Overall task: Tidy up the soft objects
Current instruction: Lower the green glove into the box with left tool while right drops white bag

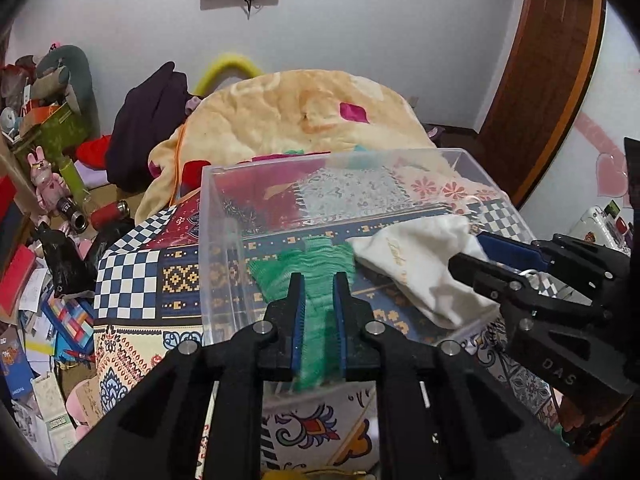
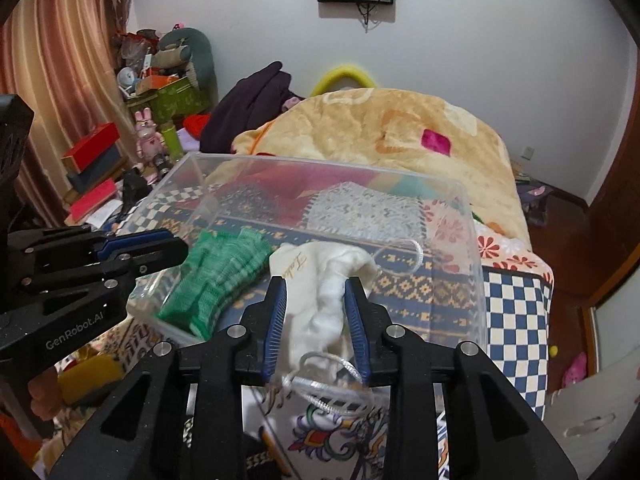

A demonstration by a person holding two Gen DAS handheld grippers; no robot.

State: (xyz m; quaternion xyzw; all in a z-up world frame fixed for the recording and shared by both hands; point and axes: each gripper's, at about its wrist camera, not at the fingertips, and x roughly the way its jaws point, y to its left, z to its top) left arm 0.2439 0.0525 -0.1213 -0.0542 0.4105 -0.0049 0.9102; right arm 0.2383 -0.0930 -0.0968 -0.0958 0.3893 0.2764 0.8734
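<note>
On the bed (image 2: 516, 304), over its patterned spread, stands a clear plastic box (image 1: 224, 240), and both soft things hang over its near wall, partly inside. The left gripper (image 1: 319, 300) pinches a green knitted cloth (image 1: 316, 264), its blue pads pressed against the fabric on either side. The right gripper (image 2: 316, 304) pinches a white drawstring pouch (image 2: 320, 280) in the same way, the pouch's silvery cord (image 2: 320, 376) looping out below the jaws at 6 o'clock. The likely trouble is a release too early: each piece drapes across the box's rim, so the outer part could drag the rest back onto the bed. The cord could also snag on a pad as the right gripper opens and pull the pouch out with it. The two grippers work close together and could knock one another or shove the light box askew. In the left wrist view the green cloth's long axis runs from 6 toward 12 o'clock, its free end flaring wide inside the box. In the right wrist view the pouch runs from 6 toward 11 o'clock, closed end inward, mouth toward the gripper.
</note>
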